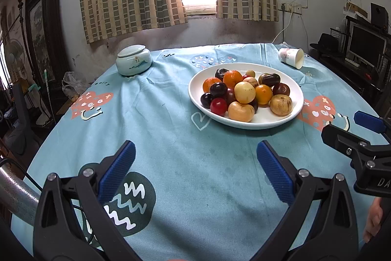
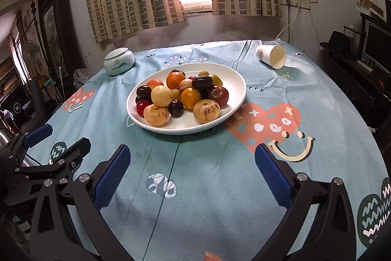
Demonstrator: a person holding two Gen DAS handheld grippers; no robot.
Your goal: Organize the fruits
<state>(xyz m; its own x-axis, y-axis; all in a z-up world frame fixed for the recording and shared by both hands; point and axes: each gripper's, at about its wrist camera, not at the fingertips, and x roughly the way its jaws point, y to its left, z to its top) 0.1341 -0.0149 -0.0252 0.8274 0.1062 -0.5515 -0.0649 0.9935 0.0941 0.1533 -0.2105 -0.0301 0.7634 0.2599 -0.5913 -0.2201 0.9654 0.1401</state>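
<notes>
We hold both grippers low over the near part of the table [image 1: 171,129], and neither has anything in it. Our left gripper [image 1: 195,170] is spread wide, its blue pads [image 1: 117,168] well apart above the teal cloth; our right gripper [image 2: 193,173] is just as wide, pads [image 2: 271,175] apart over bare cloth.

The fruits [image 2: 180,96] are all heaped together on the white plate [image 2: 234,80], which sits toward the middle of the table — ahead of both grippers and well clear of them. The heap mixes oranges [image 2: 175,80], dark plums [image 2: 176,108], a red one [image 2: 142,106] at the plate's left rim, and pale yellow-brown round fruits [image 2: 206,111] at its near side.

Toward the far left edge stands a lidded ceramic jar [image 1: 133,60], upright. Near the far right corner a paper cup [image 2: 271,56] lies on its side, mouth turned toward us. From the left wrist view, the right gripper shows at the right side, beside the plate but not touching it.
</notes>
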